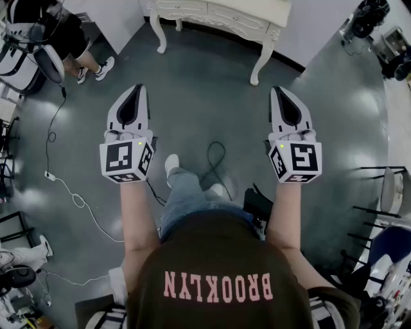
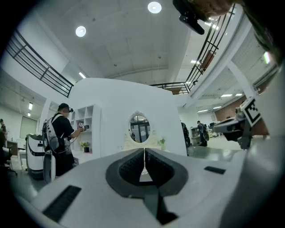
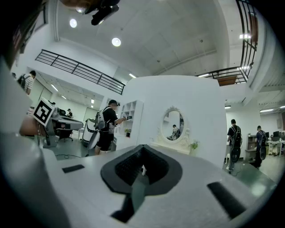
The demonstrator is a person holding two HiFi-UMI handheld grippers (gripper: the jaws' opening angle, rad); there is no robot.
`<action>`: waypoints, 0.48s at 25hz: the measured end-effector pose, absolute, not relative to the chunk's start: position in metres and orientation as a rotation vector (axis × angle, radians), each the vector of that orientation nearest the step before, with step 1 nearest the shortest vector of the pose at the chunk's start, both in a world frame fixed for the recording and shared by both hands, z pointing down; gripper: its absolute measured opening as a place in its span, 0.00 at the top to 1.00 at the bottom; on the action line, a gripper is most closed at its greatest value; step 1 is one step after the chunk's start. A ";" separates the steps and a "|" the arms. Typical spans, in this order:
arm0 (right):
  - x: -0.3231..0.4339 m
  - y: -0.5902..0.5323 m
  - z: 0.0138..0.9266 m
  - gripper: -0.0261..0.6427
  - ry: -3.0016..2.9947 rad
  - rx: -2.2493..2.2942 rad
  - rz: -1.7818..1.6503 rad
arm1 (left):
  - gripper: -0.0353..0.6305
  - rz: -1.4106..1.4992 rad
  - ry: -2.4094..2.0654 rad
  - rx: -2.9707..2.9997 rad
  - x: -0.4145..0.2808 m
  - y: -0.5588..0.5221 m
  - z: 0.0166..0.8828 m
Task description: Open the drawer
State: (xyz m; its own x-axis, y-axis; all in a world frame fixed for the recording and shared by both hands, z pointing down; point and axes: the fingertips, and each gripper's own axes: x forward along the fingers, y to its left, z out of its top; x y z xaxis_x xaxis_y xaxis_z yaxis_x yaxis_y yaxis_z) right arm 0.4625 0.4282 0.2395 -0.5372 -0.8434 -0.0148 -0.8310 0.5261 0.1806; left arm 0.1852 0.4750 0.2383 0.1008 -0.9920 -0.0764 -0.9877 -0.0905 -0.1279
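A white dressing table with drawer fronts along its front stands at the far edge of the head view, a stretch of grey floor away from both grippers. My left gripper and right gripper are held level side by side, pointing toward it. Both are shut with nothing between the jaws. In the left gripper view the closed jaws line up under the table's oval mirror. The right gripper view shows its closed jaws and the mirror a little to the right.
A person with a backpack stands at white shelves left of the table. A cable snakes over the floor at my left. A black-framed chair sits at the right. Other people stand farther off on the right.
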 end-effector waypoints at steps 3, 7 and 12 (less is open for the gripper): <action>0.451 0.433 0.238 0.97 -2.698 1.432 -0.266 | 0.93 -0.054 2.004 -2.214 0.188 0.481 0.236; 0.434 0.432 0.244 0.97 -2.701 1.384 -0.270 | 0.93 -0.040 2.038 -2.203 0.176 0.480 0.242; 0.410 0.409 0.253 0.97 -2.695 1.342 -0.241 | 0.93 -0.027 2.078 -2.208 0.153 0.459 0.251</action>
